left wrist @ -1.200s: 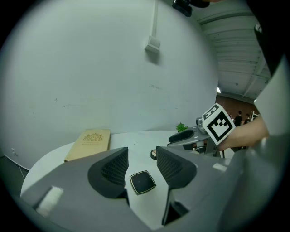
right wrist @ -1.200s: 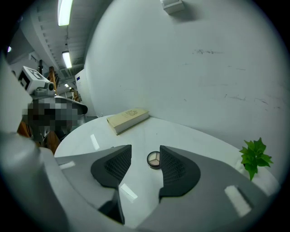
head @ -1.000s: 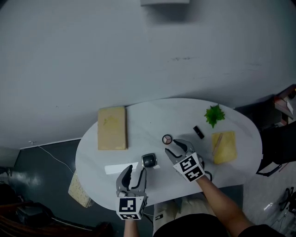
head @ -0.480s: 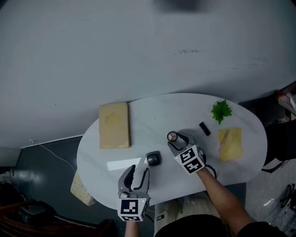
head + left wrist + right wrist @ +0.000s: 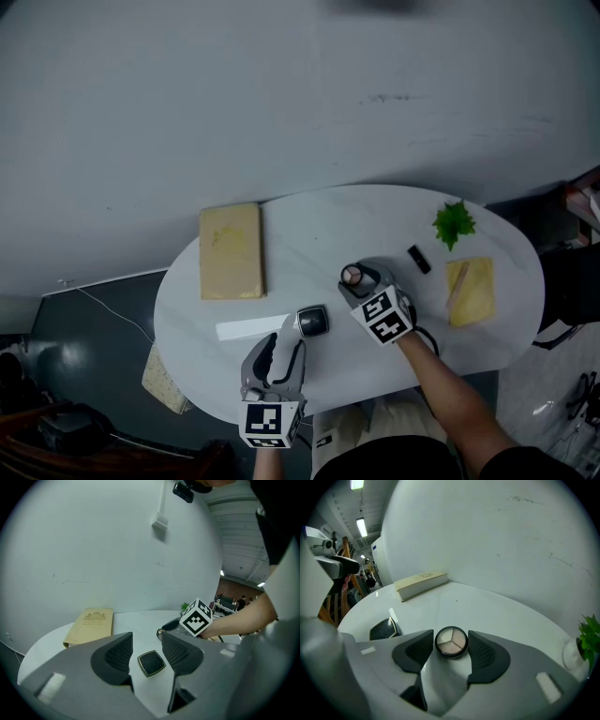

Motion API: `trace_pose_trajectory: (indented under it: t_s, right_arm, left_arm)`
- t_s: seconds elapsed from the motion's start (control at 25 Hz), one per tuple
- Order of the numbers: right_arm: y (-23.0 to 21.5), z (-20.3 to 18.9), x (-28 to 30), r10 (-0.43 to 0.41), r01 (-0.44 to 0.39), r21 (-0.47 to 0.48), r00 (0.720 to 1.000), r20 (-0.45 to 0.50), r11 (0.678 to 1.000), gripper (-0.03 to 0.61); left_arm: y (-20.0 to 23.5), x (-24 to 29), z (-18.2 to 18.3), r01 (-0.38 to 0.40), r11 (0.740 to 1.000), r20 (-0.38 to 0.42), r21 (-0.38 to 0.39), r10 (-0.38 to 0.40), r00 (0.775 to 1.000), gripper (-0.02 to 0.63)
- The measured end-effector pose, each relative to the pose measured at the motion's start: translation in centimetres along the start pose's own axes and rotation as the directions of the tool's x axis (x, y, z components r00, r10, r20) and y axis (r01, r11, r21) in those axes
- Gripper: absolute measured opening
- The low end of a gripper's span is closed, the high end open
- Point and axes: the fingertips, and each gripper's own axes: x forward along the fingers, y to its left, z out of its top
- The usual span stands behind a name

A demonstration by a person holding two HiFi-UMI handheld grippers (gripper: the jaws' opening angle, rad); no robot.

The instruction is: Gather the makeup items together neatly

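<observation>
A round eyeshadow compact (image 5: pixel 451 642) with pale shades lies on the white table (image 5: pixel 309 234), just right of the middle (image 5: pixel 352 275). My right gripper (image 5: pixel 360 280) is low over it. Its jaws have just been opening and now flank the compact (image 5: pixel 451 652) without pressing on it. A black square compact (image 5: pixel 311 322) lies nearer the front edge. My left gripper (image 5: pixel 279 349) hovers just behind it, open and empty, and the compact (image 5: pixel 151 663) shows on the table beyond its tips (image 5: pixel 146 641). A small black tube (image 5: pixel 418 259) lies further right.
A tan book (image 5: pixel 231 250) lies at the table's left, and a yellow notebook (image 5: pixel 471 291) at the right. A small green plant (image 5: pixel 454 223) stands at the far right. A white strip (image 5: pixel 248 328) lies beside the black compact. A grey wall runs close behind the table.
My right gripper has come down and forward, so its jaws now stand on either side of the round compact. The left gripper has stayed put.
</observation>
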Motion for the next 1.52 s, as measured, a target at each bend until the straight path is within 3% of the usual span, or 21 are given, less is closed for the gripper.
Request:
trace_pose_trajectory:
  t_s: [0.76,1.12,1.52]
  right_arm:
    - [0.4,0.1,-0.5,0.009,-0.009,-0.002,1.0,0.01,1.0,0.213]
    - [2.7,0.0,-2.4,0.017,-0.016,-0.007,1.0,0.025,1.0,0.213]
    - [6.0,-3.0,-3.1,0.035,-0.035,0.002,0.999,-0.002,0.999,0.213]
  left_arm:
    - [0.2,-0.2,-0.4,0.002,1.0,0.002,-0.008,-0.002,1.0,0.189]
    - [0.2,-0.9,-0.3,0.007,1.0,0.02,-0.015,-0.007,1.0,0.189]
    - [0.0,-2.4,-0.4,0.018,1.0,0.035,-0.008,-0.018,0.999,0.183]
